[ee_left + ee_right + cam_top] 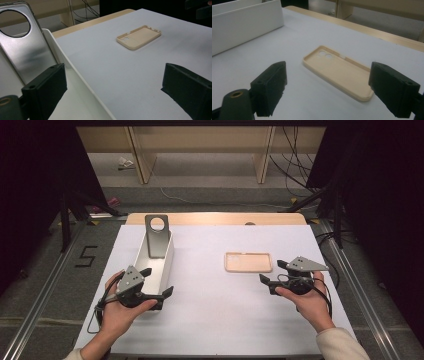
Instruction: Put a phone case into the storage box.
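**Both grippers wide open, the beige case lined up for the right one**

Nearest the person, the right gripper (272,276) sits low over the white table (210,320) with its jaws spread wide and holding nothing. In the right gripper view the beige phone case (340,71) lies flat just ahead of the jaws and between their lines, hollow side up, camera cut-outs at the far end. That framing reads as an approach — the jaws are opened wider than the case so they can close across its long edges.

The left gripper (159,282) is likewise spread and empty. Its jaws straddle the near right wall of the white bin (167,262), one jaw inside and one outside on the table; probably this steadies the bin or waits there to receive, though contact with the wall is hard to judge.

Farther ahead of the left jaws, a silver phone case (23,47) with a round cut-out leans upright against the bin's far end — stored standing, so it takes little room. The beige case shows beyond the outer jaw, well apart from the bin.
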### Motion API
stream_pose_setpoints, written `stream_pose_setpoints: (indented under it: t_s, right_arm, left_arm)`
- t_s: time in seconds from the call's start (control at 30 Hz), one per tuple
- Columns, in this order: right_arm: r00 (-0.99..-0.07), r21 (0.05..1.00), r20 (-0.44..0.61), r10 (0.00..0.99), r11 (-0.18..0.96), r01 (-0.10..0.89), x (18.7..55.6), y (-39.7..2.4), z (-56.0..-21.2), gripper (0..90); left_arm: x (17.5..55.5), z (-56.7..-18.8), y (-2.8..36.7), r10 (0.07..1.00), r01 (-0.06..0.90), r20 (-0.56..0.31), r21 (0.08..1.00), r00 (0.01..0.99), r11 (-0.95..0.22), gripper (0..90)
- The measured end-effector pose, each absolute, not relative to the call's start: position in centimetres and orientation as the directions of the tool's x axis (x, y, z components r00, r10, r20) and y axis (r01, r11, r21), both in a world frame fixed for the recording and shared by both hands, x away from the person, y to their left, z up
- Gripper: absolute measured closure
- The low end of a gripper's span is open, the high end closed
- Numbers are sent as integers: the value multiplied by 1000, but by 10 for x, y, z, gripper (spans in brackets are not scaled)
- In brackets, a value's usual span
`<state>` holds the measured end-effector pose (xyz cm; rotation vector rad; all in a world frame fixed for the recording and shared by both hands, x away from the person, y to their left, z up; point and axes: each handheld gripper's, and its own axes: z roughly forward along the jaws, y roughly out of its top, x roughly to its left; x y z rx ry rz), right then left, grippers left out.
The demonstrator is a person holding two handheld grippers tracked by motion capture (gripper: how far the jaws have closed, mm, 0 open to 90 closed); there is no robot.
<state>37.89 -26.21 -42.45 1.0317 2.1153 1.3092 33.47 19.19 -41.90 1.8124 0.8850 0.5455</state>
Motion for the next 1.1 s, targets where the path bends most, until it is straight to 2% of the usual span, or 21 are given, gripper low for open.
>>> stream_pose_setpoints:
  t_s: [0.63, 0.73, 0.8, 0.87, 0.97, 1.0, 1.03, 1.1]
  right_arm:
    - [-604, 897, 12, 797, 258, 359, 383, -267, -422, 163]
    - [-599, 899, 5, 801, 259, 354, 388, -268, -423, 191]
    - [-596, 897, -4, 803, 266, 353, 391, -268, -423, 254]
    - [-599, 894, -18, 800, 281, 349, 395, -269, -422, 364]
    - [-613, 876, -39, 789, 322, 359, 402, -269, -421, 609]
    - [-619, 863, -34, 785, 335, 378, 404, -269, -420, 739]
    - [-619, 847, -35, 785, 352, 398, 407, -268, -420, 817]
    - [-629, 820, -43, 776, 387, 421, 414, -267, -423, 900]
  left_arm:
    - [337, -419, 189, 771, 330, -52, 920, 635, -211, 52]
    - [337, -419, 190, 774, 334, -57, 920, 631, -204, 55]
    - [337, -419, 190, 777, 335, -57, 920, 627, -202, 57]
    - [337, -419, 191, 779, 336, -55, 919, 625, -204, 58]
    - [337, -419, 192, 786, 344, -65, 919, 615, -194, 60]
    - [337, -418, 192, 788, 345, -68, 919, 611, -189, 62]
    - [337, -418, 192, 790, 345, -67, 920, 609, -188, 63]
    - [337, -419, 193, 790, 342, -59, 919, 610, -195, 65]
